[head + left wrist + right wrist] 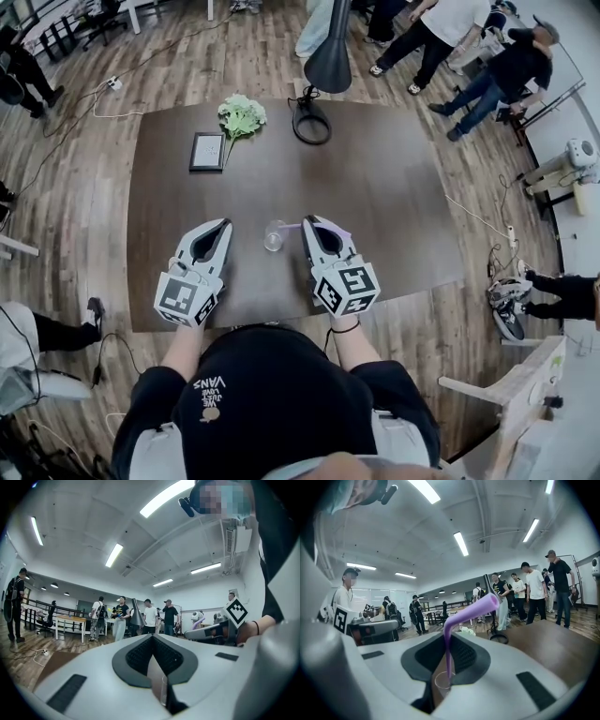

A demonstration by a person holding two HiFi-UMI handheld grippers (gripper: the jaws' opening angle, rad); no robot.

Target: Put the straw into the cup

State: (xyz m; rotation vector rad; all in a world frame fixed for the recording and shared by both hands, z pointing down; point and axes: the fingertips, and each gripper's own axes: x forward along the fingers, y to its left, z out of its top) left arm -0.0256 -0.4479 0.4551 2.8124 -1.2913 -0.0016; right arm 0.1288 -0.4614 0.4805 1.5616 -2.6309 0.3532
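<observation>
right claw (447, 637): clenched on the straw (469, 611), pinching it right at the tips. It points roughly level over the near part of the desk (375, 187).
straw: purple bendy one. The long part runs down between the claw's pads and the bent end sticks up and off to the right in the right gripper view. In that view the lower end lines up with the cup's rim, but I can't tell if it's actually inside. From the head view the straw sits at the claw tip, just right of the cup.
cup (274, 236): clear, upright on the desk, between the two claw tips and nearer the right one. Nothing is gripping it.
left claw (227, 225): clenched shut with the tips meeting and nothing in it. It sits just left of the cup without touching it. A sliver of the cup shows low in the left gripper view.
far side of desk: a small dark frame (207, 151) lying flat, a bunch of pale green flowers (242, 116) beside it, and a black lamp (329, 61) with its round base to the right of those. All of it is well apart from the cup.
background: wood floor, with a few people standing around past the desk.
</observation>
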